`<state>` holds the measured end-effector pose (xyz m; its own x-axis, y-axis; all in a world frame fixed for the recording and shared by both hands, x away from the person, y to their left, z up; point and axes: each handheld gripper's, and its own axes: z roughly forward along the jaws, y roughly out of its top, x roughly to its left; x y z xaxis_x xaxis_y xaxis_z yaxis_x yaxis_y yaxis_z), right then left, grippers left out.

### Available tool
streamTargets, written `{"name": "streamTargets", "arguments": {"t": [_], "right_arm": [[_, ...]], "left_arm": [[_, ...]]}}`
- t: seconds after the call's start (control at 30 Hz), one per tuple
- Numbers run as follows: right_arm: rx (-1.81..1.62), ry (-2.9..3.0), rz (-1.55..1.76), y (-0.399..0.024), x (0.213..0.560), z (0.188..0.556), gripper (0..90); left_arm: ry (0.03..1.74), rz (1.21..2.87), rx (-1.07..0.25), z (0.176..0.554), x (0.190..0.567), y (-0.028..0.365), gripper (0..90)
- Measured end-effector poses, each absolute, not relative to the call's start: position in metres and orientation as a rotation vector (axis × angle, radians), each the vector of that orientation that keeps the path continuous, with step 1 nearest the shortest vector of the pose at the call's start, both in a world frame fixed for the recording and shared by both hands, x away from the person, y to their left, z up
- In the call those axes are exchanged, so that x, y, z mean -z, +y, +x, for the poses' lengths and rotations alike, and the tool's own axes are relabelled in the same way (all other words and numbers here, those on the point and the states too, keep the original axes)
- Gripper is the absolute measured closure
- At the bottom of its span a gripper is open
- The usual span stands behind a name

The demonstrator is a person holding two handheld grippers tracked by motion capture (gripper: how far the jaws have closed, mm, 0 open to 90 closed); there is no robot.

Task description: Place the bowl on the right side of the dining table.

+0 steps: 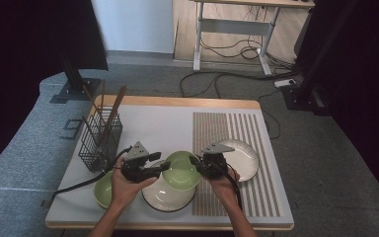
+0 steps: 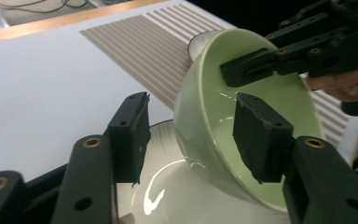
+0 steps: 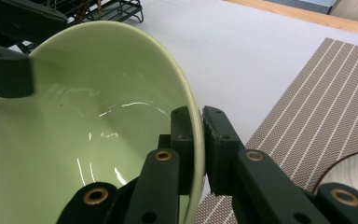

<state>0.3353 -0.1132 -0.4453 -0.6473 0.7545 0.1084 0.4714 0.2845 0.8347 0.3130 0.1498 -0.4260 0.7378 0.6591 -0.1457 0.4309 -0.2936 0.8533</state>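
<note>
Two grippers meet at the green bowl [image 1: 181,169], tilted above the white plate [image 1: 165,196]. The right gripper [image 3: 199,140] pinches its rim. The left gripper [image 2: 191,135] has let go, jaws apart. Next, the right one must carry it alone.

Grey carpet floor [image 1: 325,163] all around the surface [image 1: 158,123], which is pale with a wooden edge. Past the tongs, at the far wall, there's a white-framed desk [image 1: 237,24] with cables [image 1: 227,49] tangled under it. Dark curtains [image 1: 24,44] hang either side.
</note>
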Motion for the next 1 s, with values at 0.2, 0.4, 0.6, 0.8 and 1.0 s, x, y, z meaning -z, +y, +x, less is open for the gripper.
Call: {"name": "streamTargets", "arguments": {"t": [0.2, 0.4, 0.6, 0.8, 1.0], "right_arm": [[-1.301, 2.235, 1.123, -0.121, 0.443, 0.336, 83.4], [-1.306, 2.208, 1.145, -0.132, 0.442, 0.338, 83.4], [-1.331, 2.179, 1.156, -0.144, 0.438, 0.339, 83.4], [-1.334, 2.148, 1.177, -0.154, 0.437, 0.341, 83.5], [-1.329, 2.131, 1.202, -0.163, 0.437, 0.343, 83.5]], "left_arm": [[0.816, 1.949, -0.262, 0.308, 0.418, 0.157, 40.9], [0.803, 1.936, -0.249, 0.302, 0.417, 0.167, 40.9], [0.803, 1.943, -0.241, 0.298, 0.419, 0.178, 40.5], [0.81, 1.949, -0.256, 0.294, 0.422, 0.186, 40.3], [0.81, 1.907, -0.242, 0.29, 0.421, 0.197, 40.2]]}}
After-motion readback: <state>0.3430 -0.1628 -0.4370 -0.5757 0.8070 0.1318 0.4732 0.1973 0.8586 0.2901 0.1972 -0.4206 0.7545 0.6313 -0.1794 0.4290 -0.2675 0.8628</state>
